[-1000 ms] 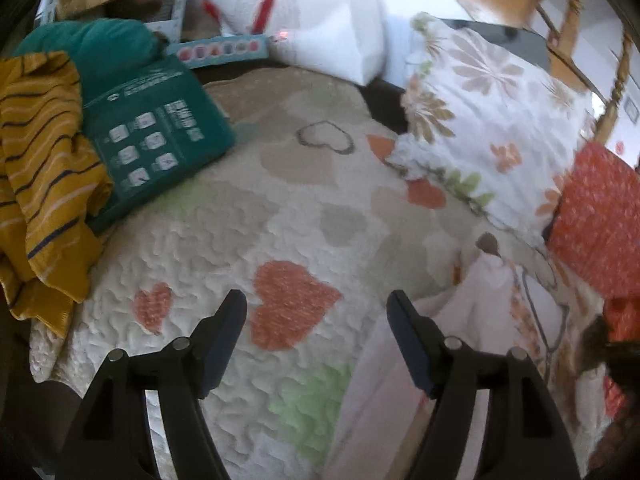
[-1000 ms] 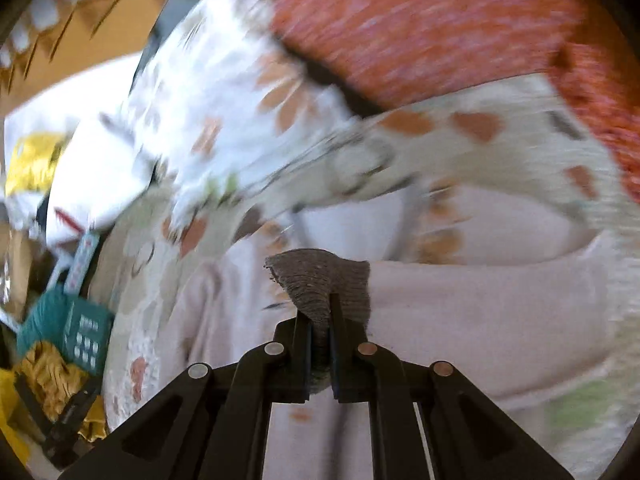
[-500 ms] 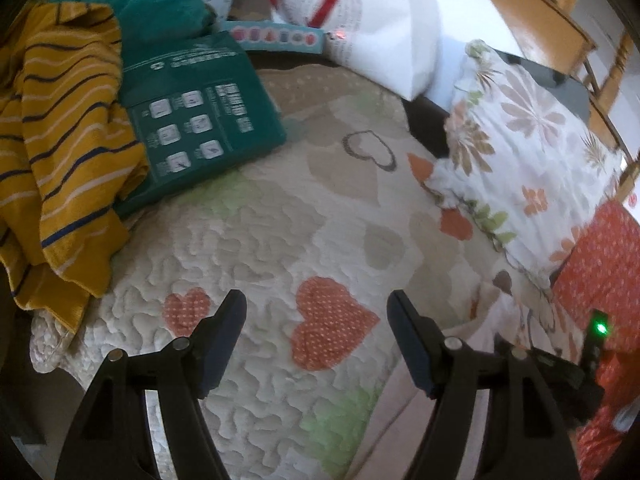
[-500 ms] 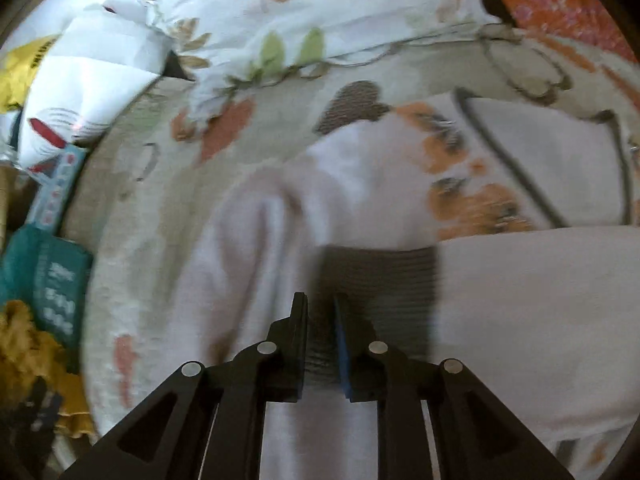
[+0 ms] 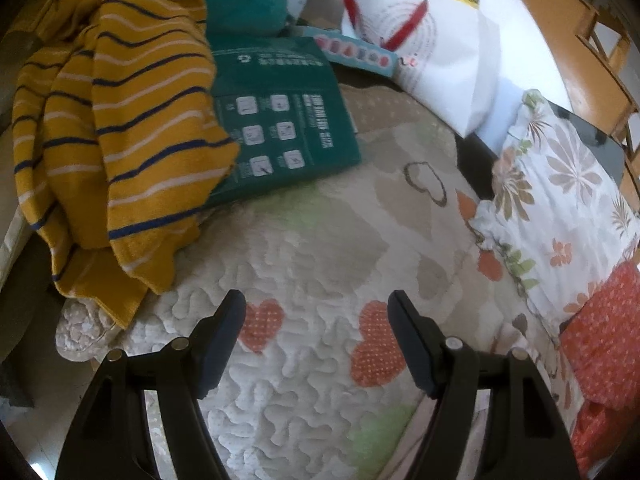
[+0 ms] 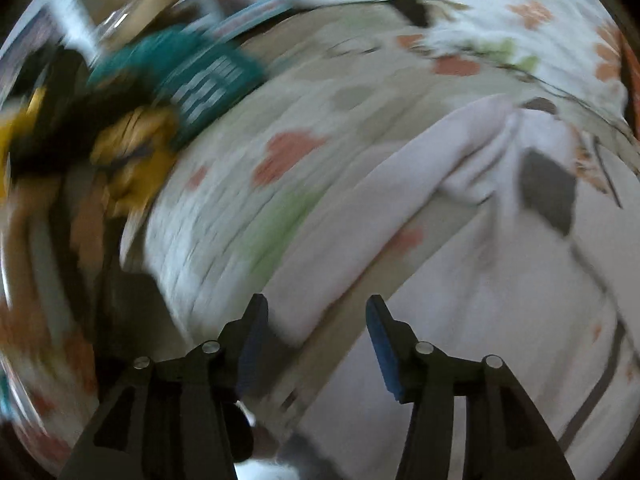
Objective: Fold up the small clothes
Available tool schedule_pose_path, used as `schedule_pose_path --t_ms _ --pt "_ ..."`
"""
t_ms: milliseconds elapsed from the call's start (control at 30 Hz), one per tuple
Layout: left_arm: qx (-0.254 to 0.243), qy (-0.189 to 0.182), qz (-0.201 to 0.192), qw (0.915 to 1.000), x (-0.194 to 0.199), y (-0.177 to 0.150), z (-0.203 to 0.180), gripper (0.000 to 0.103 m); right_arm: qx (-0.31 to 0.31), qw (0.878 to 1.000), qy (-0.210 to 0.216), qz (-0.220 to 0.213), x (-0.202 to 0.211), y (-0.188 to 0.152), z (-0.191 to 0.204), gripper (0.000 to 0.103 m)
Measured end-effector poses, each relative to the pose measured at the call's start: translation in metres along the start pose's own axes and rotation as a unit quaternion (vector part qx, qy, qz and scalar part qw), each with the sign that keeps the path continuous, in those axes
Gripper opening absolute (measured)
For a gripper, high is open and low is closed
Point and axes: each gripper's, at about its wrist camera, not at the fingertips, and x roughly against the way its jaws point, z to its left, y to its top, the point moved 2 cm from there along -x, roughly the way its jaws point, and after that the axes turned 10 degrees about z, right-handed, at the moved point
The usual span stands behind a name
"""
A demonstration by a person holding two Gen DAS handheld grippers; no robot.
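A pale pink small garment (image 6: 460,248) with a grey cuff patch (image 6: 548,192) lies folded over on the heart-patterned quilt (image 6: 248,184). My right gripper (image 6: 314,320) is open just above its near edge, holding nothing; the view is motion-blurred. My left gripper (image 5: 316,320) is open and empty over the quilt (image 5: 320,248), left of the garment, whose edge barely shows at the lower right (image 5: 404,444). A yellow striped garment (image 5: 120,128) lies heaped at the left.
A green package (image 5: 280,132) lies beside the yellow garment. A white printed bag (image 5: 432,60) stands at the back. A floral pillow (image 5: 560,208) and an orange dotted cloth (image 5: 600,340) lie at the right. The quilt's edge drops off at the lower left.
My right gripper has opened and let go of the grey cuff, which now lies on the pink garment, and has swung left. My left gripper has moved left toward the yellow garment.
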Motion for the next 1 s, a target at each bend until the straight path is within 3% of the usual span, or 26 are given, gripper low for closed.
schedule_pose_path --t_ms 200,233,267,300,400,533,700,833,1000 --pt "0.007 0.004 0.004 1.0 -0.002 0.0 0.007 0.073 0.066 0.996 -0.067 0.002 -0.037 -0.026 0.035 0.058" --pt "0.008 0.004 0.004 1.0 -0.002 0.001 0.009 0.073 0.068 0.995 -0.078 0.004 -0.044 -0.027 0.038 0.053" --pt "0.01 0.005 0.004 0.9999 -0.002 0.001 0.01 0.073 0.062 0.995 -0.081 0.005 -0.046 -0.025 0.038 0.021" --pt "0.012 0.005 0.004 0.9999 -0.002 0.001 0.011 0.073 0.049 0.996 -0.071 0.003 -0.046 -0.018 0.036 0.012" --pt "0.021 0.006 0.004 0.9998 -0.002 0.001 0.016 0.073 0.028 0.995 -0.08 -0.046 -0.012 0.011 0.031 0.011" --pt "0.019 0.007 0.008 0.9998 -0.005 0.0 0.014 0.073 0.021 0.986 -0.095 -0.132 0.079 0.063 0.021 0.011" --pt "-0.007 0.007 0.015 0.9998 -0.013 -0.007 -0.006 0.073 -0.021 0.972 -0.051 -0.23 0.209 0.087 -0.013 0.011" --pt "-0.038 0.004 0.023 0.999 -0.018 -0.019 -0.029 0.073 -0.061 0.966 -0.074 -0.238 0.248 0.061 -0.063 0.011" --pt "-0.09 0.008 0.035 0.9953 -0.028 -0.039 -0.065 0.073 -0.164 0.959 -0.14 -0.184 0.238 0.001 -0.169 0.011"
